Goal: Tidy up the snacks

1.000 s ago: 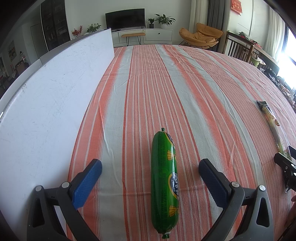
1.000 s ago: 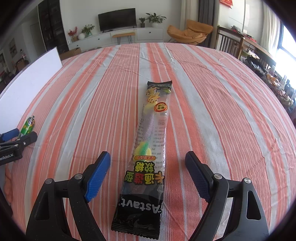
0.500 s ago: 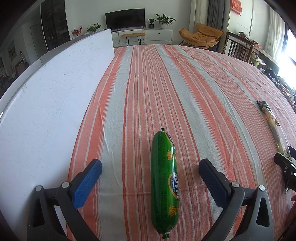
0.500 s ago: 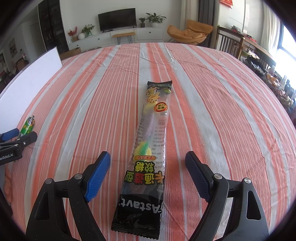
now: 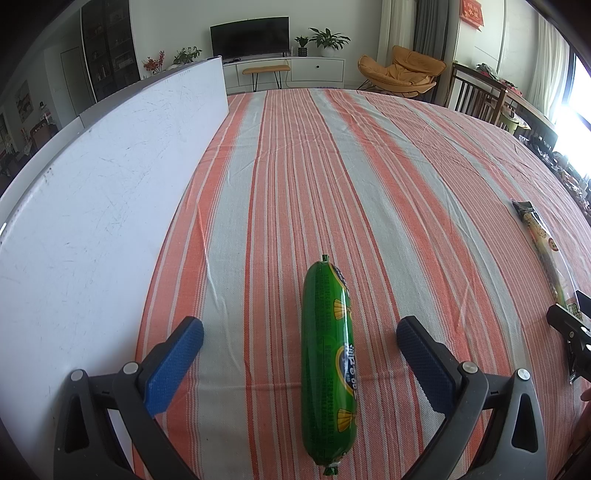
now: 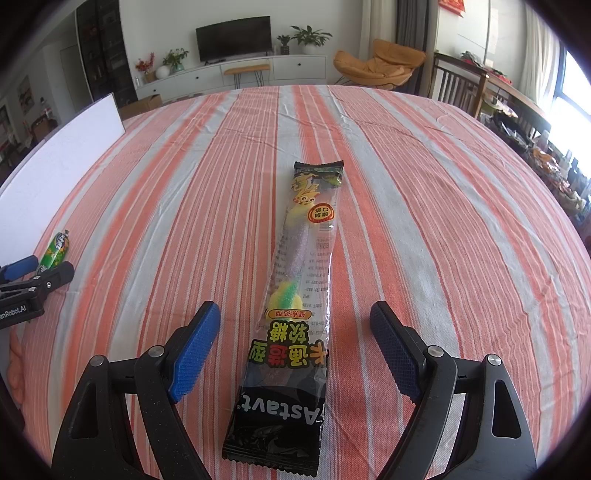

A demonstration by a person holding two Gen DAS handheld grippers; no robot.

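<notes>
Home living room: TV [image 6: 233,38] on white media console [image 6: 258,72], potted plants [image 6: 309,36], orange lounge chair [image 6: 380,68], striped tablecloth [image 6: 406,184].

Both your wrist cameras sit low and close over the striped counter [image 5: 369,155], facing the far television [image 6: 233,37]. Each view catches the other hand-held gripper at its edge.

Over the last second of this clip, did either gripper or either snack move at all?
Nothing visibly changed. The left gripper is open as before, jaws either side of the green sausage, not touching it. The right gripper is likewise open around the candy packet. Both snacks lie in the same spots on the striped cloth.
</notes>
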